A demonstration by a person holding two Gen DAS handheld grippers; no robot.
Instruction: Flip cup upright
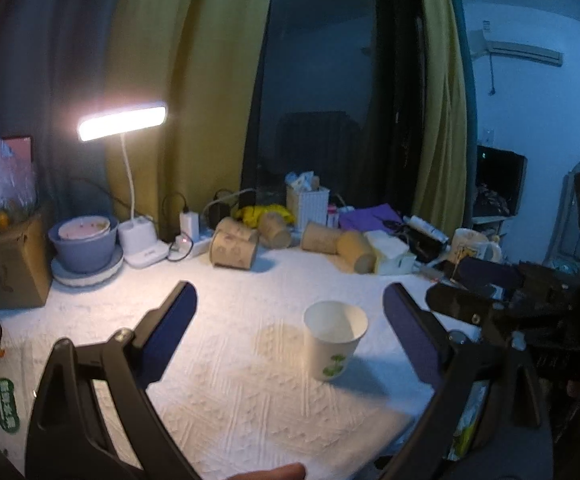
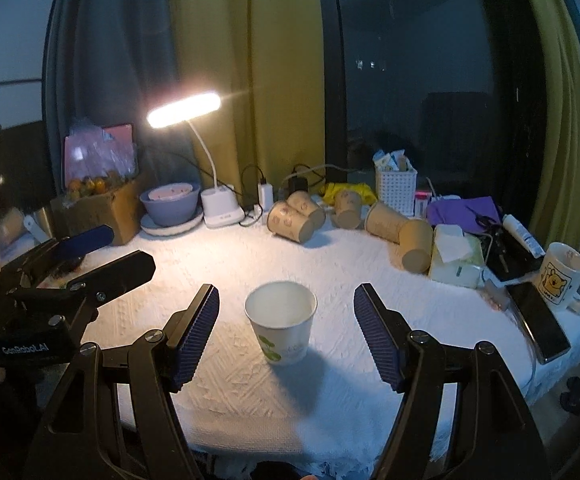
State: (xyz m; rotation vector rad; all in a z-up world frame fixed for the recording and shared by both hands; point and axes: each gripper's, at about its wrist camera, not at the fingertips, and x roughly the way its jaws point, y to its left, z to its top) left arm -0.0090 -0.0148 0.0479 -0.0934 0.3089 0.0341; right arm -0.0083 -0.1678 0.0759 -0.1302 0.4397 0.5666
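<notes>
— Where was the paper cup?
— Upright, mouth up, on the white textured cloth over the desk, toward its near edge, green print on its side.

— And the claws?
— The right gripper had its jaws spread wide, the cup between them, touching neither. The left gripper was also wide apart, holding nothing; the cup stood nearer its right finger.

— Beyond that?
— Along the far edge lay tipped brown paper cups, beside a lit desk lamp. A bear mug stood at the right edge.
</notes>
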